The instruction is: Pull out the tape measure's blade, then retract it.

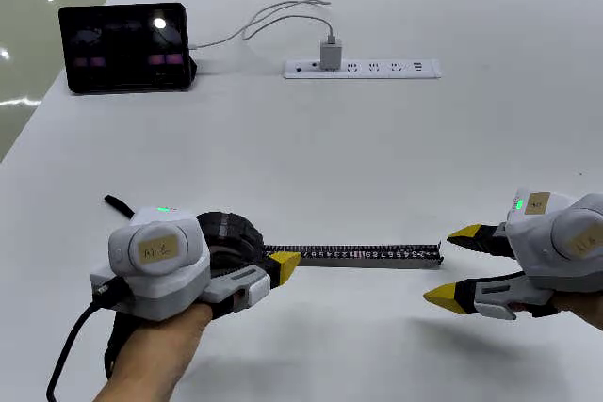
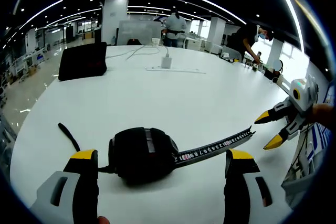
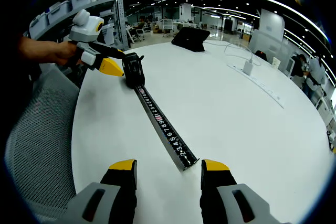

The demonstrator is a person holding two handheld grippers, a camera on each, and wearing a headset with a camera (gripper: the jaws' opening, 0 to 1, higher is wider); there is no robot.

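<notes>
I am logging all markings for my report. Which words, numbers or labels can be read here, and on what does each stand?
"2 3 4 5 6 7 8 9": tape blade, near its end.
Sticker on left hand-held gripper: handwriting, unreadable.
Label on right hand-held gripper: unreadable.
Power strip: any print too small.

Dark tablet [image 1: 124, 47], white power strip [image 1: 363, 68] with charger [image 1: 331, 52].

The tape measure's case [image 2: 143, 153] looks like black matt plastic, and its blade [image 3: 164, 129] is smooth with printed numbers. The white table [image 1: 377, 157] is smooth with a soft sheen. The tablet [image 1: 124, 46] screen is glossy.
</notes>
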